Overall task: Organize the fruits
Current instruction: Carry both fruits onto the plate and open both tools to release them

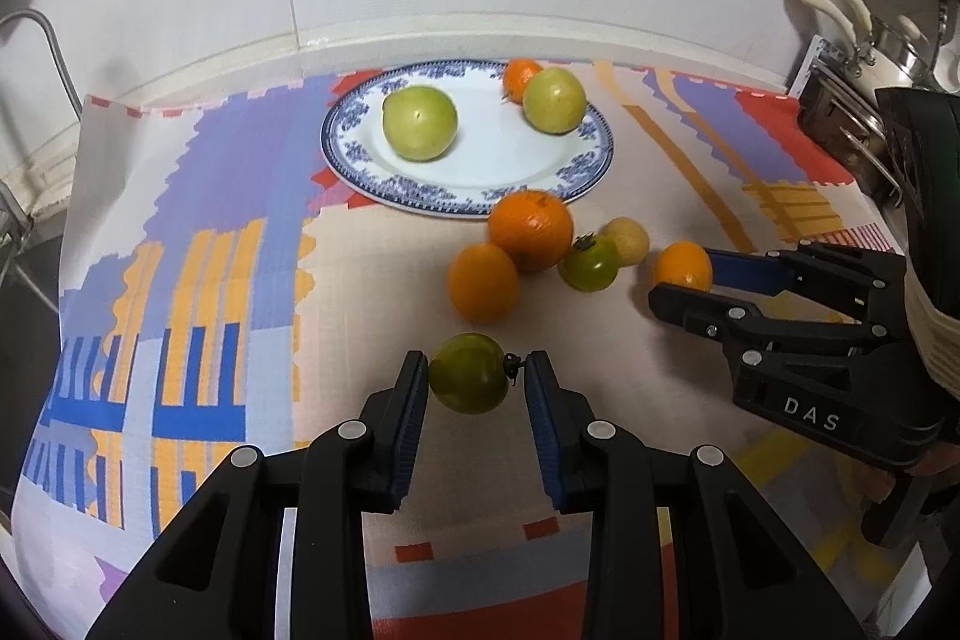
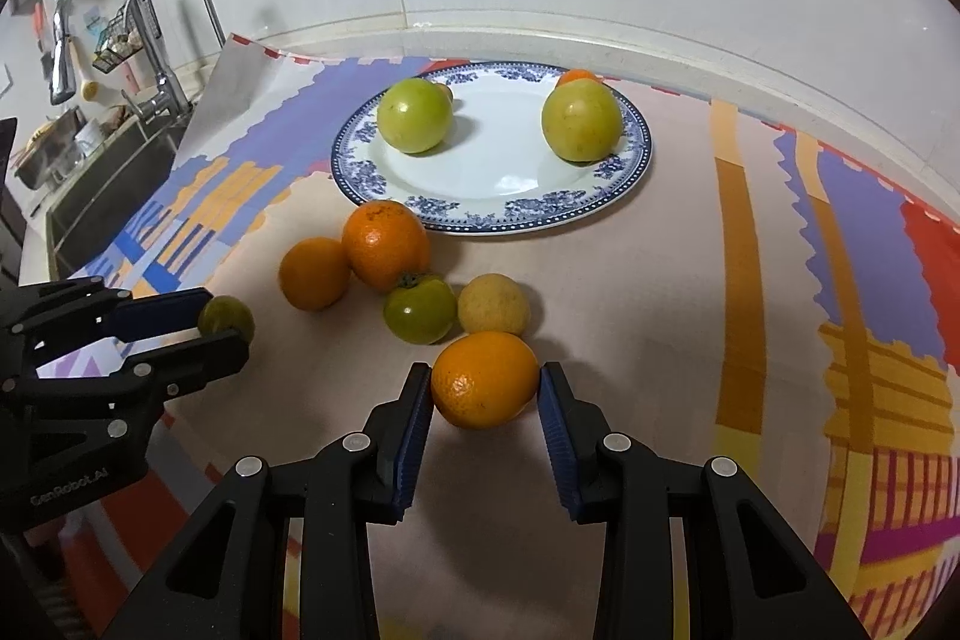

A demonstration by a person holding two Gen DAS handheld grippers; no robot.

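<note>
My left gripper (image 1: pixel 477 376) is shut on a small dark-green tomato (image 1: pixel 468 381), low over the patterned cloth (image 1: pixel 198 250). From the right wrist the same left gripper (image 2: pixel 223 321) shows at the left with that tomato (image 2: pixel 231 316). My right gripper (image 2: pixel 486 383) is shut on a small orange (image 2: pixel 485 379); from the left wrist that right gripper (image 1: pixel 684 277) and its orange (image 1: pixel 681 263) sit at the right. A blue-and-white plate (image 1: pixel 345 148) behind holds two light-green fruits (image 1: pixel 420 121) (image 1: pixel 553 100) and a small orange (image 1: pixel 519 76).
Loose on the cloth between grippers and plate lie a big orange (image 2: pixel 385 244), a smaller orange (image 2: pixel 313 274), a green tomato (image 2: pixel 420 310) and a pale yellow fruit (image 2: pixel 493 305). A sink with faucets (image 2: pixel 162 40) lies to the left. Pots with handles (image 1: pixel 840 10) stand at the right.
</note>
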